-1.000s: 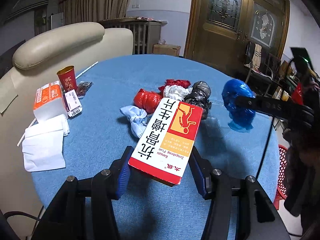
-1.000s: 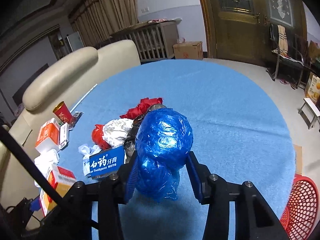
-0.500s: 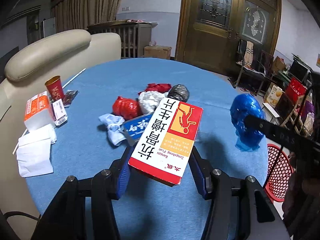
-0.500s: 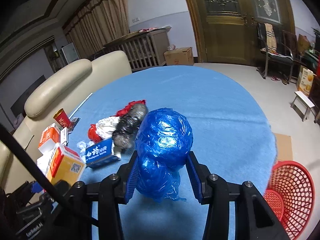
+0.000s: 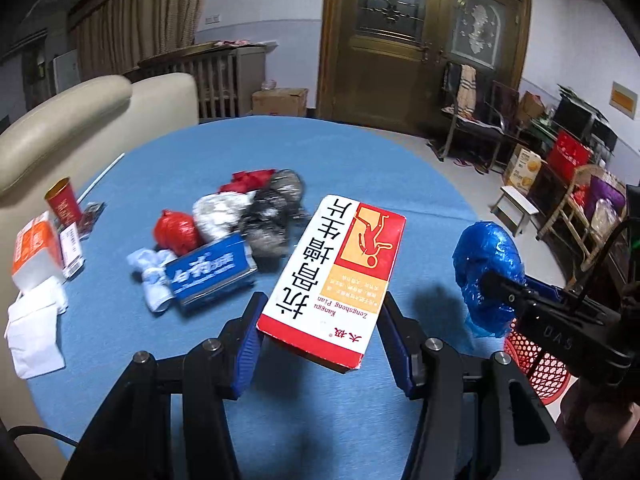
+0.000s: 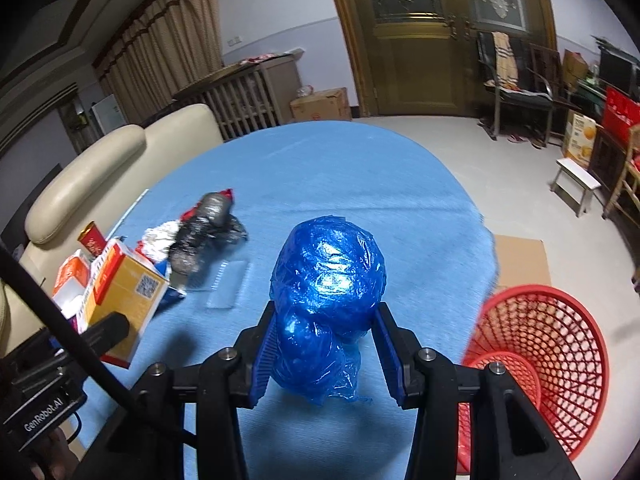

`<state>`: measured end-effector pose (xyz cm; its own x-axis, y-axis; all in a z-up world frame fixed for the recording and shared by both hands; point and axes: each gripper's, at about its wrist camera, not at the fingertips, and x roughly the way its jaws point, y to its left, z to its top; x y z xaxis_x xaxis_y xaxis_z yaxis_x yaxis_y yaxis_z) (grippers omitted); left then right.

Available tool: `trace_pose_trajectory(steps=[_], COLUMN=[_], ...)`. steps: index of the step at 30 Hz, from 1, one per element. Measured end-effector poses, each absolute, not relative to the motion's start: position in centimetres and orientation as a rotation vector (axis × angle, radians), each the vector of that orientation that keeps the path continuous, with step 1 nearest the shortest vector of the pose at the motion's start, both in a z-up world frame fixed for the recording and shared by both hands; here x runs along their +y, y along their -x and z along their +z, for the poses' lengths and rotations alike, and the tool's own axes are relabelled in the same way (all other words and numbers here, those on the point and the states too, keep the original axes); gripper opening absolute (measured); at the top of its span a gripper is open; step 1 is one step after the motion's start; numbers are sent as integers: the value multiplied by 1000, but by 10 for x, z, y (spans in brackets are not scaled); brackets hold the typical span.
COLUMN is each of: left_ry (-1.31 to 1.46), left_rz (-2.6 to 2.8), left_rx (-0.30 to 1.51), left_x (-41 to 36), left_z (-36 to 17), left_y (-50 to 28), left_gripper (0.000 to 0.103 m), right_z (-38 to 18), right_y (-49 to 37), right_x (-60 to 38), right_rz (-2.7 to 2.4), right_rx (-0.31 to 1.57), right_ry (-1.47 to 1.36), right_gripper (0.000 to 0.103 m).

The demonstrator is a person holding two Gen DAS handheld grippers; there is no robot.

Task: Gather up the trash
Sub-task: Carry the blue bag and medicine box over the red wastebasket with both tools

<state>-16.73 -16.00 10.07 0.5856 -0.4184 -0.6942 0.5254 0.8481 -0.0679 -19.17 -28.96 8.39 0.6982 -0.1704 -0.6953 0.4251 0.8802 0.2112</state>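
My left gripper point(image 5: 320, 336) is shut on a red, white and orange medicine box point(image 5: 334, 276), held above the blue table point(image 5: 360, 160). The same box point(image 6: 124, 292) shows at the left of the right wrist view. My right gripper point(image 6: 326, 350) is shut on a blue plastic bag bundle point(image 6: 328, 280), which also appears at the right of the left wrist view as the blue bundle point(image 5: 486, 270). A red mesh basket point(image 6: 536, 364) stands on the floor just past the table's right edge. A pile of trash point(image 5: 240, 224) lies on the table: red, white and black bags and a blue toothpaste box point(image 5: 210, 272).
At the table's left are an orange-and-white box point(image 5: 34, 250), a red cup point(image 5: 62, 202), white tissues point(image 5: 34, 330) and a white stick point(image 5: 102, 176). A clear plastic piece point(image 6: 230, 284) lies flat. A beige sofa point(image 5: 80, 116) borders the left; cardboard point(image 6: 520, 256), a stool point(image 6: 576, 178) and chairs stand right.
Both grippers have swung to the right with their loads. The trash pile has slid leftwards in both views, and the red basket has come into view beside the table's right edge.
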Motion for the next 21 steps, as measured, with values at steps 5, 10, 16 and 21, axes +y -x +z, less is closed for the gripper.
trace_pose_trajectory(steps=[5, 10, 16, 21], left_ry=[-174, -204, -230, -252], left_rz=[-593, -642, -684, -723], left_rx=[766, 769, 775, 784], left_x=[-187, -212, -241, -264], left_z=[101, 100, 97, 94], left_y=[175, 184, 194, 203], left_gripper=[57, 57, 57, 57], right_z=[80, 78, 73, 64], right_y=[206, 226, 251, 277], right_x=[-305, -323, -349, -374], right_rz=[-384, -441, -501, -561], right_rx=[727, 725, 725, 730], right_ry=[-392, -413, -443, -470], right_gripper=[49, 49, 49, 49])
